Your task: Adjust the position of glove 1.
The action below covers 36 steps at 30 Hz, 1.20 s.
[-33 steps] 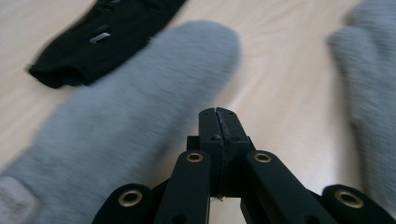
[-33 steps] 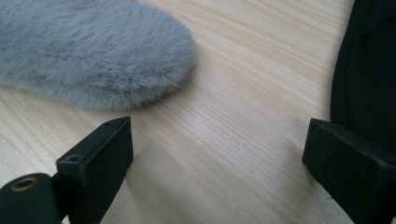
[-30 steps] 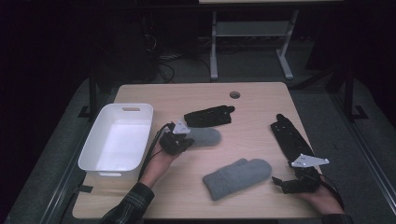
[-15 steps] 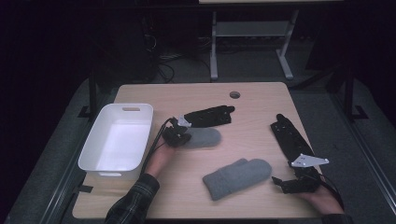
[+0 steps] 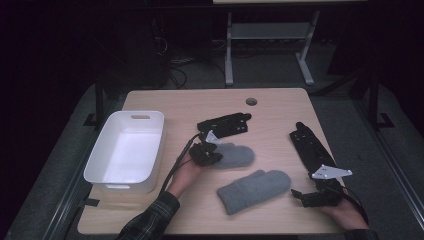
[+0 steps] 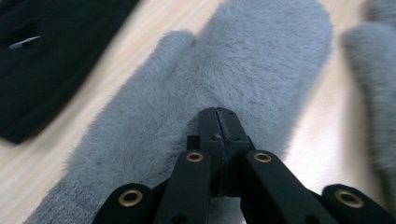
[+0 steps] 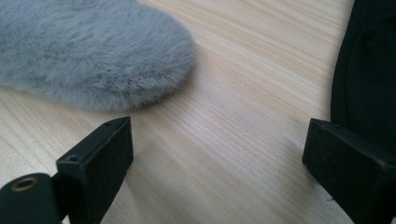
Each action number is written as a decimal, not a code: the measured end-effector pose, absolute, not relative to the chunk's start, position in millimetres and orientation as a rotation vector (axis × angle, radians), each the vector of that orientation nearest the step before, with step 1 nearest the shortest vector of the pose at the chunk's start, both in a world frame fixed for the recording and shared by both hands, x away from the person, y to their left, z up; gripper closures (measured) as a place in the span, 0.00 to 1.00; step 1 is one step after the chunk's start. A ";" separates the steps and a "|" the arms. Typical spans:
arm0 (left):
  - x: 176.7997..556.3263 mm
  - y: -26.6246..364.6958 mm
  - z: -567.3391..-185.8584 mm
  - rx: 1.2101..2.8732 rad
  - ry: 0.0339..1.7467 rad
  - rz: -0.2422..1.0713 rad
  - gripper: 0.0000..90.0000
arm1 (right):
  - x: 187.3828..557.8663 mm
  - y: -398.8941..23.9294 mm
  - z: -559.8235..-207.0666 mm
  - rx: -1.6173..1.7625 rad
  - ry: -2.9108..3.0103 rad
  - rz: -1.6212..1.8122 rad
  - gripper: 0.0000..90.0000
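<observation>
Left gripper [image 6: 217, 114] jaws pinched together on fuzz of grey mitten [image 6: 224, 74], mid-table just beside white bin [image 5: 127, 150]. Right gripper [image 7: 215, 158] jaws wide apart (nothing between), resting on table [image 7: 252, 93] near second grey mitten [image 7: 88, 51]. No readable writing or labels.

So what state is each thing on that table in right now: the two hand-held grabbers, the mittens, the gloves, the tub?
Left gripper: jaws shut, pinching the fur of the far grey mitten.
Right gripper: jaws open, nothing between them.
Near grey mitten: lying flat, untouched.
Black glove: flat, beyond the far mitten.
Second black glove: flat, at the right.
White bin: upright, nothing inside.
</observation>
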<state>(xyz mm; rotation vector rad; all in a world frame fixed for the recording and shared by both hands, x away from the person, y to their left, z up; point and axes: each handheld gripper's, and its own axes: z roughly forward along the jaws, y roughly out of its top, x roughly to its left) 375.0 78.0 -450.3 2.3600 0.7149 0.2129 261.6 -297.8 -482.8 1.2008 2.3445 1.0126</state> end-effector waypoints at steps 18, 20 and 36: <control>371.0 84.5 -435.0 2.330 0.690 0.245 0.99 | 261.5 -297.8 -482.7 1.201 2.345 1.012 0.09; 373.0 89.1 -433.6 2.323 0.707 0.257 0.99 | 261.5 -297.8 -482.7 1.200 2.345 1.012 0.09; 401.4 138.0 -443.0 2.277 0.919 0.344 0.99 | 261.6 -297.7 -482.7 1.200 2.346 1.011 0.09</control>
